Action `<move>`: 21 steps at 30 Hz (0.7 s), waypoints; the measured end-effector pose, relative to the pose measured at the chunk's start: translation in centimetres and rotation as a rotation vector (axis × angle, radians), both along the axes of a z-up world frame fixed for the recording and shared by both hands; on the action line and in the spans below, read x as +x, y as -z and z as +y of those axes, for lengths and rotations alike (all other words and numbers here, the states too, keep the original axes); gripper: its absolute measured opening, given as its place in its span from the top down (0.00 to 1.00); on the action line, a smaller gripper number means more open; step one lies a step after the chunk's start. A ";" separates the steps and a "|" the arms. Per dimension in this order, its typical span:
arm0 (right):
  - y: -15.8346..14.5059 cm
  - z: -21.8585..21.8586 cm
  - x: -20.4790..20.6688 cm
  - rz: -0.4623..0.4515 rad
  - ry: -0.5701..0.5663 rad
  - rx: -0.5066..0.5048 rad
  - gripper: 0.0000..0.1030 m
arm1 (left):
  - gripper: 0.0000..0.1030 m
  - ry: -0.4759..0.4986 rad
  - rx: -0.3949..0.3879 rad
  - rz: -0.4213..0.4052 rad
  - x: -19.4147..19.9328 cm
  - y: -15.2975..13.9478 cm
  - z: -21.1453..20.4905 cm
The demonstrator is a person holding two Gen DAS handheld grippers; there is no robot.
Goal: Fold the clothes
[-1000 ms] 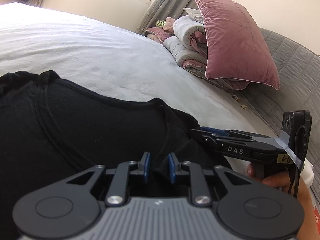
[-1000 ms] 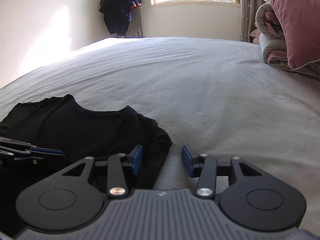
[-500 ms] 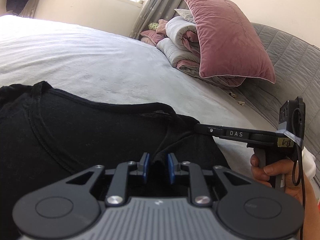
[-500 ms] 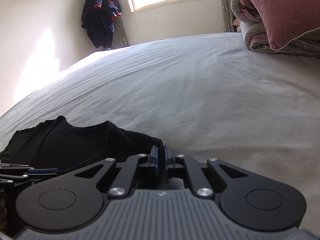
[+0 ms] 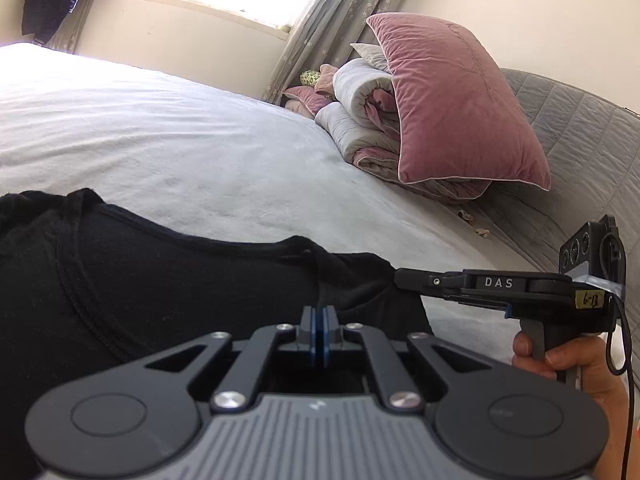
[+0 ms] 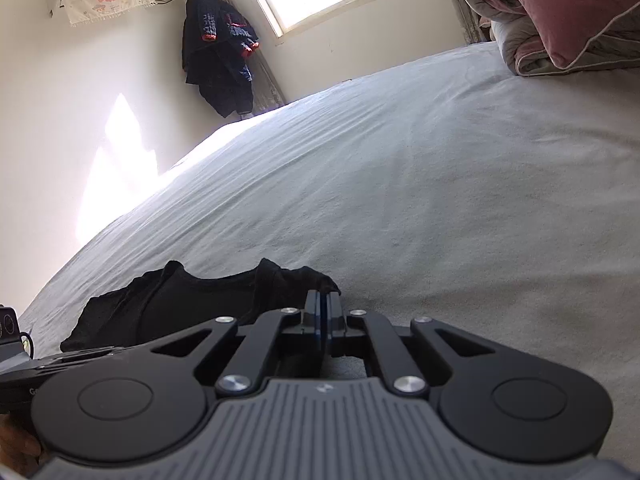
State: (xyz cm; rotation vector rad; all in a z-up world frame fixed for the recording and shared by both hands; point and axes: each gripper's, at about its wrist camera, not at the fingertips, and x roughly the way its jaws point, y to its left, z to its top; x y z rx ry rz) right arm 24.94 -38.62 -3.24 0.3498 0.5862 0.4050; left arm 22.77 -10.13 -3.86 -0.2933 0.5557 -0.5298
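A black shirt (image 5: 160, 280) lies on the grey bed sheet (image 5: 200, 152), neckline facing away from me. My left gripper (image 5: 319, 312) is shut on the shirt's near fabric beside the collar. My right gripper (image 6: 322, 300) is shut on the shirt's right shoulder edge (image 6: 316, 280); it also shows in the left wrist view (image 5: 404, 278), pinching the cloth from the right. In the right wrist view the shirt (image 6: 192, 304) looks bunched and slightly lifted at the gripped corner. The shirt's lower part is hidden under both grippers.
A pink pillow (image 5: 452, 108) leans on rolled grey-pink blankets (image 5: 360, 120) against the quilted headboard (image 5: 580, 140) at right. Dark clothes (image 6: 216, 52) hang in the far corner by the window. The grey sheet (image 6: 440, 200) stretches ahead.
Both grippers closed on the shirt: the right one shut first on the shoulder edge, then the left shut fully. Both have tilted upward, raising the gripped fabric a little.
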 end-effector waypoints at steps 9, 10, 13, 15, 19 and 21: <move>0.6 -0.8 0.3 0.025 0.119 -0.057 0.97 | 0.89 -0.038 0.021 0.054 0.9 0.7 0.0; 0.6 -1.0 0.3 0.024 0.119 -0.043 0.97 | 0.83 -0.040 0.019 0.048 0.8 0.6 0.0; 0.6 -1.4 0.3 0.039 0.096 0.011 0.85 | 0.74 -0.039 0.023 0.047 0.6 0.5 0.0; 0.8 -1.2 0.5 0.059 0.072 0.027 0.85 | 0.73 -0.038 0.020 0.046 0.5 0.4 0.0; 0.7 -0.6 0.5 0.072 0.054 0.015 0.78 | 0.71 -0.054 0.016 0.050 0.5 -0.1 0.6; 0.3 -0.4 0.3 0.064 0.049 0.012 0.71 | 0.68 -0.070 0.013 0.063 0.6 -0.3 1.2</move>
